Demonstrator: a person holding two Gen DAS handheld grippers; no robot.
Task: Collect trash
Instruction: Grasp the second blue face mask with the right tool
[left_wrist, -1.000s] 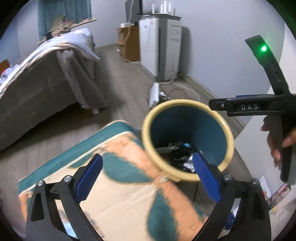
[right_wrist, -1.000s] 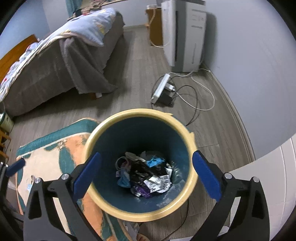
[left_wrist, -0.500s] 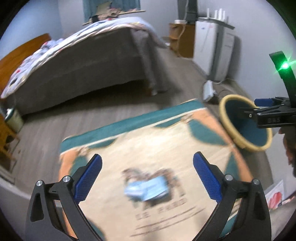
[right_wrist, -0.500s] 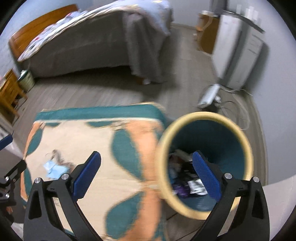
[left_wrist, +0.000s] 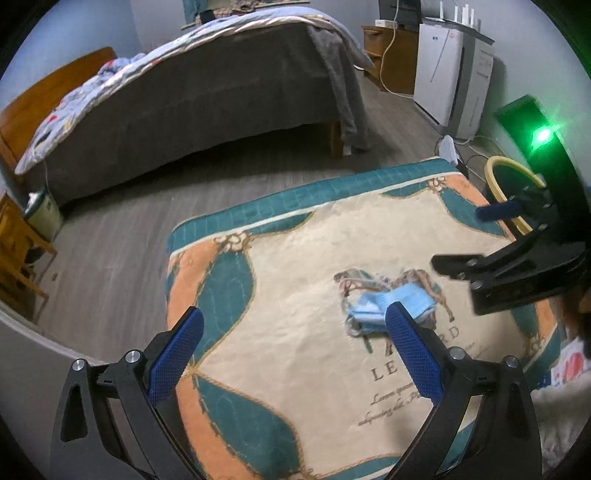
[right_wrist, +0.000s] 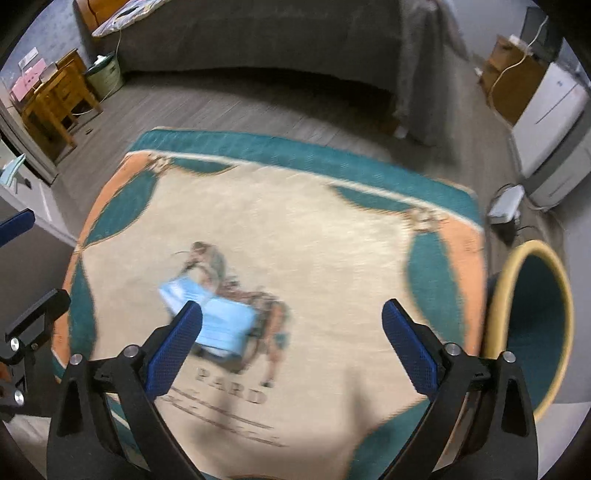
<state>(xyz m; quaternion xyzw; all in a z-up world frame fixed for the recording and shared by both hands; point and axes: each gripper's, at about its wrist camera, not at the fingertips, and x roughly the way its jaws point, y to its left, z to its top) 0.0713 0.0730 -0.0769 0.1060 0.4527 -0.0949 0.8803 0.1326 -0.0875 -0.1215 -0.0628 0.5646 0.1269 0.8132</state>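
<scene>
The rug (left_wrist: 303, 258) fills most of both views, spread on the wood floor (left_wrist: 110, 236) in front of the bed (left_wrist: 207, 92), and on its printed horse lies the piece of trash to collect, a crumpled light-blue face mask (left_wrist: 388, 308). In the left wrist view it sits at about three o'clock from centre, just beyond the right pad; in the right wrist view the face mask (right_wrist: 218, 317) lies at about nine o'clock, partly behind the left pad. The left claw (left_wrist: 291, 354) stands released with nothing between its jaws. The right claw (right_wrist: 291, 349) is wide but its jaws are closing, with only bare rug between them. To do this pick well, I judge the nearer claw should centre over the mask, come down steeply, and pinch the bunched pleats rather than a loose ear loop, keeping the pads off the rug's pile. The trash bin (right_wrist: 532, 332) stands off the rug's corner at three o'clock. Only the right wrist view shows into its teal inside; the left wrist view shows just a rim arc behind the right claw's body (left_wrist: 524, 266), with its green light, which the right view cannot show.
</scene>
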